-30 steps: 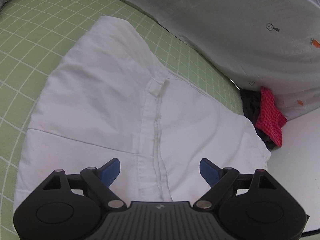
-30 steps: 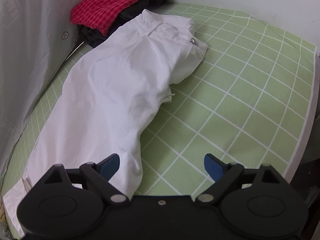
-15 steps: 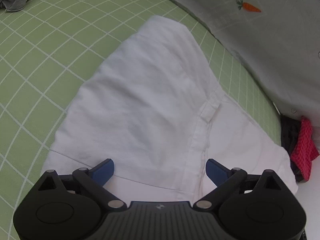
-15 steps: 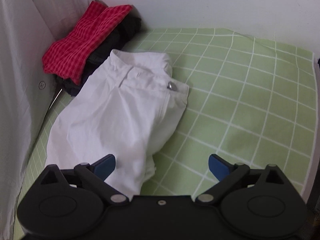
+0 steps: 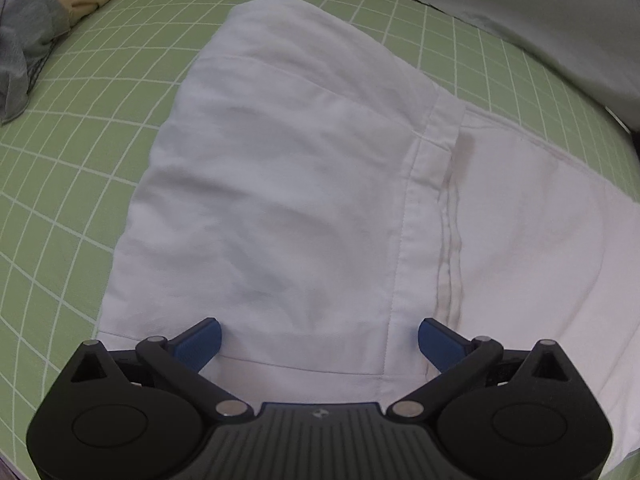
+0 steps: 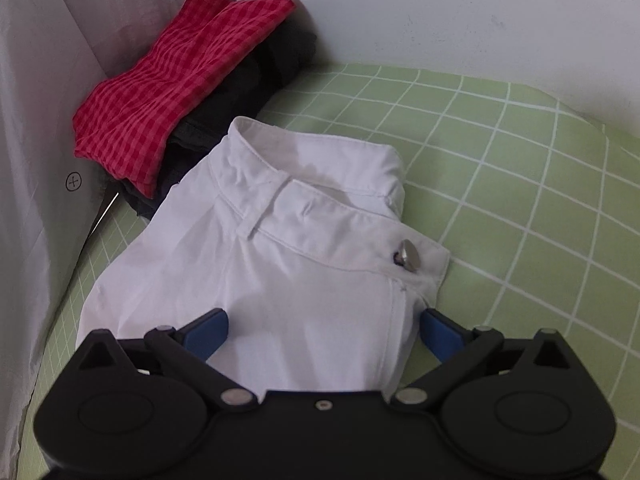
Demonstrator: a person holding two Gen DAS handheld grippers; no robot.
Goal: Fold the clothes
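Observation:
White trousers [image 5: 288,200] lie flat on a green checked sheet [image 5: 80,152]. The left wrist view shows the leg part with a long seam. My left gripper [image 5: 318,342] is open and hangs just above the cloth, holding nothing. The right wrist view shows the waistband end [image 6: 320,216] with a silver button [image 6: 408,256]. My right gripper [image 6: 322,330] is open over the trousers just short of the waistband, empty.
A folded red checked garment [image 6: 184,80] rests on dark clothes [image 6: 256,92] in the corner by the white wall. A pale carrot-print quilt [image 5: 520,12] runs along one side. A grey and beige clothes heap [image 5: 36,36] lies at the far left.
Both grippers have moved forward and lower over the trousers. The right one has come close to the waistband. The left view has swung left, away from the red garment. Both stay open.

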